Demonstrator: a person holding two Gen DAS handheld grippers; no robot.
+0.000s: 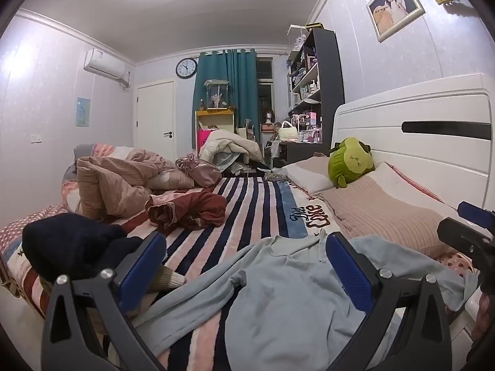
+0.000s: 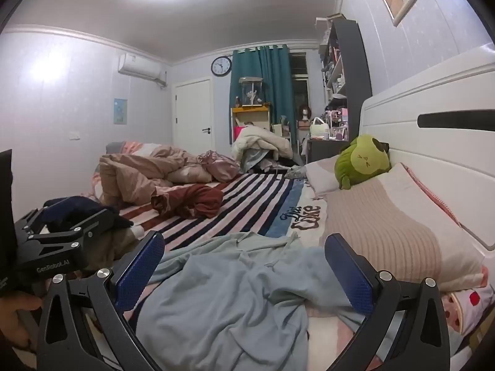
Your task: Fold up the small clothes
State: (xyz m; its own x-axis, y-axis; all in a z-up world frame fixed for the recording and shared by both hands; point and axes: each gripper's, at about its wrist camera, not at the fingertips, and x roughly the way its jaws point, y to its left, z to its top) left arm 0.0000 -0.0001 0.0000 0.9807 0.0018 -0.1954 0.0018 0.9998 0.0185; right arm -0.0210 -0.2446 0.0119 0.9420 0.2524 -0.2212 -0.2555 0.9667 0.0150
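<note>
Both claws spread wide over a crumpled light blue shirt on the striped bed.

The left gripper is hovering with its jaws apart, the light blue shirt lying between and beneath them at lower centre. The right gripper is likewise gaping, empty, above the same shirt, which is spreading across the striped blanket.

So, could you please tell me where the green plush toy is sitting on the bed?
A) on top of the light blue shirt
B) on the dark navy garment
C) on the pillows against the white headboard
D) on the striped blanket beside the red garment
C: the green plush toy rests on the pillows, leaning against the white headboard.
</note>
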